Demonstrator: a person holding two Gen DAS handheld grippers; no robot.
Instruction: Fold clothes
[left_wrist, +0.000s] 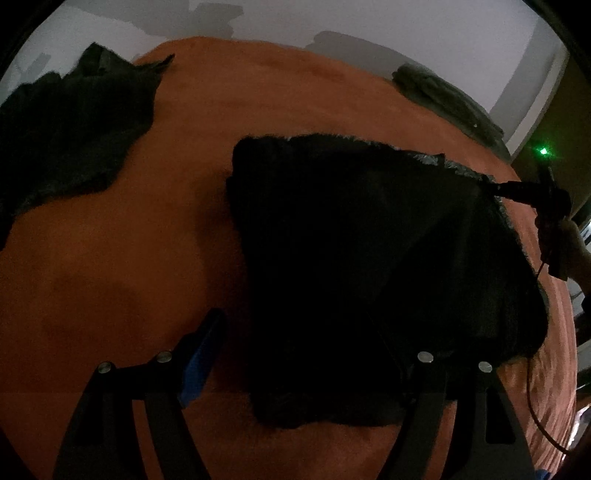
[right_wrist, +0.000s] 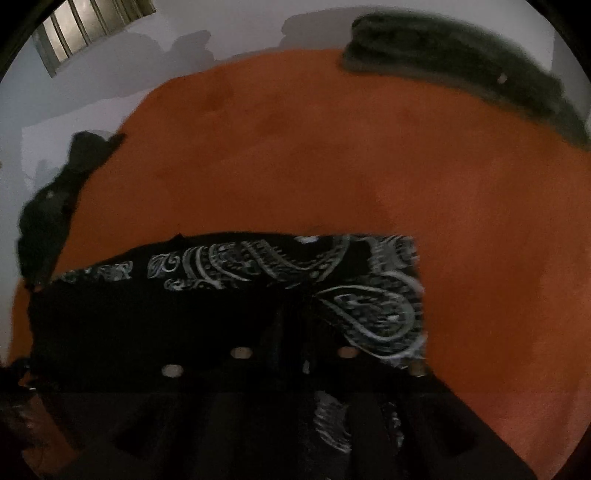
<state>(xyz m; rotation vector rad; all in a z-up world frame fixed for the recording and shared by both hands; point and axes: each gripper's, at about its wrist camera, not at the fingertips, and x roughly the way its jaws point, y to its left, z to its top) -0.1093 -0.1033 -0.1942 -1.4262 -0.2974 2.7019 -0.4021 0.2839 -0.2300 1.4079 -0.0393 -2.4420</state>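
Left gripper (left_wrist: 295, 332): fingers spread wide, blue-padded left finger (left_wrist: 201, 360) over bare orange bedcover (left_wrist: 110, 277), right finger dark against the black garment (left_wrist: 369, 240); whether that finger touches the cloth cannot be told. Nothing sits between the fingers as a grasp.

Right gripper (left_wrist: 517, 192), seen from the left wrist view at 3 o'clock: its tip meets the garment's far right edge, and the cloth rises in a taut ridge toward it, so it is pinched on the garment. A green light glows just above it. In its own view the right gripper (right_wrist: 295, 354) is nearly lost in dark cloth; fingers close together, fabric bunched at them.

Garment position: spread on the bedcover, centre to 4 o'clock in the left view.

View differences: right wrist view shows the white paisley print on the garment (right_wrist: 369, 306), barely visible from the left. It also shows a barred window (right_wrist: 85, 26) at 11 o'clock. Both views show a dark clothes heap (left_wrist: 66, 129) at 10 o'clock and a grey-green folded item (right_wrist: 461, 62) at 1 o'clock.
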